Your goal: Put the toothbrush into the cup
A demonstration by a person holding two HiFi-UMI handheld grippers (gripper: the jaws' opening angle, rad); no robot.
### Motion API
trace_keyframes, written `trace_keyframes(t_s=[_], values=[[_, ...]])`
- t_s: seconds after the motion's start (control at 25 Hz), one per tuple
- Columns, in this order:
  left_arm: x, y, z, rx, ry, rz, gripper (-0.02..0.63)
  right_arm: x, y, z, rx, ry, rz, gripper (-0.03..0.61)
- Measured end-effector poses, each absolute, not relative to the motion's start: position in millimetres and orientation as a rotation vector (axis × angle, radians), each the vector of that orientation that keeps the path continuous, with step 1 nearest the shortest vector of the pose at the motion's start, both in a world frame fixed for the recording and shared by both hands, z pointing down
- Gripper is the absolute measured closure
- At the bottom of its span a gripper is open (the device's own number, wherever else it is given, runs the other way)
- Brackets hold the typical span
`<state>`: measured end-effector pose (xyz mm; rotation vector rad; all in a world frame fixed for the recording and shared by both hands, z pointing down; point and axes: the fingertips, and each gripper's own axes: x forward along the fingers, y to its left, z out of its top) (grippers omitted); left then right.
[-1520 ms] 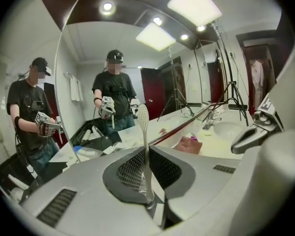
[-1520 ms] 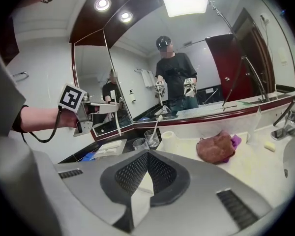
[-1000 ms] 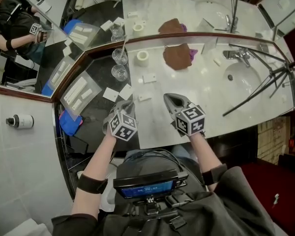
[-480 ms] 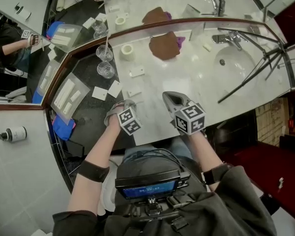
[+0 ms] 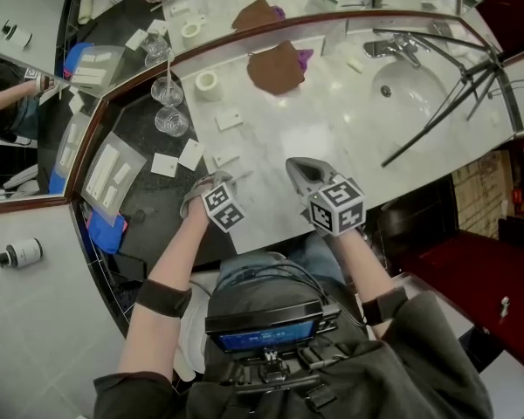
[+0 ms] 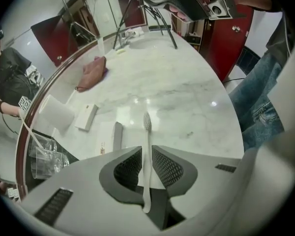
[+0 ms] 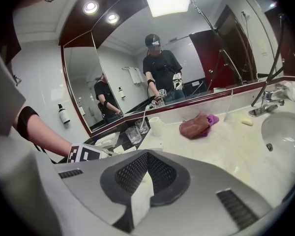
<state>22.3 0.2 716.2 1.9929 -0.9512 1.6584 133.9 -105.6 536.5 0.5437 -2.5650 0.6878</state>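
Note:
A white toothbrush [image 6: 146,132] lies flat on the marble counter [image 5: 332,138], bristles pointing away from me. My left gripper [image 6: 146,152] points steeply down over it. Its jaws have just been opening and straddle the handle with narrow gaps, so the pads do not clamp it. In the head view that gripper [image 5: 213,182] is at the counter's front left. Two clear glass cups [image 5: 171,121] [image 5: 164,90] stand on the dark ledge beyond; the far one holds a white stick. My right gripper [image 5: 297,168] hovers to the right, shut and empty.
A brown cloth [image 5: 275,66] and a white roll [image 5: 207,83] lie near the mirror. Small white boxes [image 5: 229,121] sit mid-counter. The sink [image 5: 402,90], tap [image 5: 393,49] and black tripod legs [image 5: 454,103] are at the right. A tray of packets [image 5: 109,173] is at the left.
My left gripper has dropped toward the counter and rolled, coming down over the toothbrush. The right gripper has shifted only a little. The head view has tilted.

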Motion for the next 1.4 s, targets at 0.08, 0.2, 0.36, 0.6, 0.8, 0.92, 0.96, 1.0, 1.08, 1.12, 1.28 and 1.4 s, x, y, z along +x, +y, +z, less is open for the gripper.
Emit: trace_keyframes(t_s=[0.08, 0.2, 0.36, 0.6, 0.8, 0.92, 0.96, 1.0, 1.08, 1.12, 1.28, 1.4], values=[[23.9, 1.7, 718.1, 1.989, -0.943, 1.643, 0.531, 136.6, -104.3, 538.3, 0.545, -2.561, 0.694, 0.568], [24.3, 4.1, 719.0, 1.987, -0.935, 1.640, 0.517, 139.5, -102.7, 540.2, 0.547, -2.558, 0.699, 0.568], [25.9, 3.1, 715.6, 1.990, -0.966, 1.614, 0.517, 141.9, -101.6, 542.1, 0.547, -2.556, 0.704, 0.568], [22.1, -3.7, 691.2, 2.007, -1.074, 1.567, 0.517, 136.9, -101.0, 540.0, 0.530, -2.563, 0.695, 0.568], [14.6, -17.4, 628.9, 2.060, -1.254, 1.427, 0.529, 123.7, -104.9, 530.7, 0.507, -2.582, 0.665, 0.568], [-1.4, -18.3, 593.7, 2.076, -1.400, 1.355, 0.590, 111.7, -106.7, 523.1, 0.490, -2.597, 0.642, 0.568], [-7.4, -17.1, 582.8, 2.075, -1.446, 1.319, 0.598, 107.2, -107.0, 520.4, 0.483, -2.602, 0.633, 0.568], [-13.3, -15.4, 572.4, 2.070, -1.489, 1.276, 0.609, 102.5, -107.2, 517.8, 0.475, -2.606, 0.624, 0.568], [-25.1, -10.7, 552.7, 2.056, -1.572, 1.172, 0.611, 92.9, -107.7, 512.9, 0.458, -2.614, 0.603, 0.568], [-31.2, -7.7, 543.4, 2.045, -1.612, 1.113, 0.611, 88.1, -107.8, 510.8, 0.451, -2.617, 0.593, 0.568], [-55.5, 5.8, 505.5, 2.000, -1.750, 0.844, 0.611, 70.4, -107.1, 503.1, 0.428, -2.625, 0.564, 0.568], [-75.6, 17.9, 479.9, 1.970, -1.831, 0.669, 0.611, 57.1, -104.3, 498.8, 0.410, -2.627, 0.542, 0.568]])
